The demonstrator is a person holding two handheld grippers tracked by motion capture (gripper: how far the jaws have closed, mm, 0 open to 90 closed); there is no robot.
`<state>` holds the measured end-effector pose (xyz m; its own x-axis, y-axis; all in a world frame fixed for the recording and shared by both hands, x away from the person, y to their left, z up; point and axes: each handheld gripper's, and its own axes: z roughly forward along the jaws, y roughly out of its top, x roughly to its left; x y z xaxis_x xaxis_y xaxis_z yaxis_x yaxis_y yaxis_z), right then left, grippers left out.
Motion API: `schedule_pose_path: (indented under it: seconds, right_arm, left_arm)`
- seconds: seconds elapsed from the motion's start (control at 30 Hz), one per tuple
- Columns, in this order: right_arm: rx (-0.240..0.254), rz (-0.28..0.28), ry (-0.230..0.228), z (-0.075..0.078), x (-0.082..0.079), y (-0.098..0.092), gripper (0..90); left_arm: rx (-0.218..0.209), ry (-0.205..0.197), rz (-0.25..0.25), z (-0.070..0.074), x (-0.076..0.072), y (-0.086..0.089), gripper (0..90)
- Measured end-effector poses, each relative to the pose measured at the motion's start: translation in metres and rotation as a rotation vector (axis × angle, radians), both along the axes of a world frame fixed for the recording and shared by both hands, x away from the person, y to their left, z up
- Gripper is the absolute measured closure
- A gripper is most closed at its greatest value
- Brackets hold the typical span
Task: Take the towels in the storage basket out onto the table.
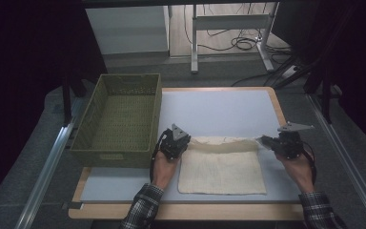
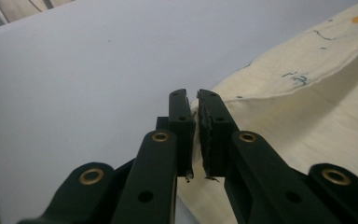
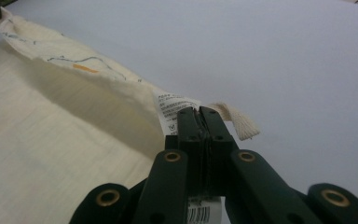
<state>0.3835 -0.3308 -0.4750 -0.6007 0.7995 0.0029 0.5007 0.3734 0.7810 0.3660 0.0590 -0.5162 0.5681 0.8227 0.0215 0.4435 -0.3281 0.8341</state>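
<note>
While both tools are clamped on the far corners of the cream cloth (image 1: pixel 223 164), the step in hand looks like a fold: carrying the lifted far edge toward the person so it lands on the near edge. The left tool (image 1: pixel 187 139) has its jaws nearly together with the cloth's corner pinched between them, as the left gripper view shows (image 2: pixel 193 116); the right tool (image 1: pixel 265 141) is closed tight on the opposite corner, beside a care label (image 3: pixel 170 109) and a woven loop (image 3: pixel 237 122). The cloth lies on the pale bench (image 1: pixel 219 107), its near part flat and its far edge raised and stretched between the two tools. To do this well, I would keep both hands at the same height and travel at the same pace, holding light tension so the edge stays straight and does not sag in the middle, then lower both corners together onto the near corners. The green basket (image 1: pixel 119 119) stands just beside the left tool, so that hand should draw back without swinging outward. On the right the bench's wooden edge (image 1: pixel 279 107) is near, while the bench beyond the cloth is open.
</note>
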Motion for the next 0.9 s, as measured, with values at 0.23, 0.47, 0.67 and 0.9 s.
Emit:
schedule_pose_path:
  seconds: [0.23,0.47,0.67,0.9]
  right_arm:
    - [0.006,0.018,0.0,-0.008,-0.025,-0.007,88.2]
    - [0.012,0.038,0.004,-0.012,-0.052,-0.012,88.2]
    - [0.019,0.056,0.003,-0.012,-0.075,-0.014,88.2]
    - [0.023,0.085,0.01,-0.014,-0.098,-0.014,88.1]
  left_arm:
    - [-0.031,0.006,-0.042,-0.003,-0.024,0.005,84.5]
    - [-0.08,0.021,-0.102,-0.008,-0.046,0.013,84.5]
    - [-0.101,-0.01,-0.145,0.002,-0.067,0.02,84.5]
    - [-0.101,-0.025,-0.188,0.004,-0.089,0.022,84.4]
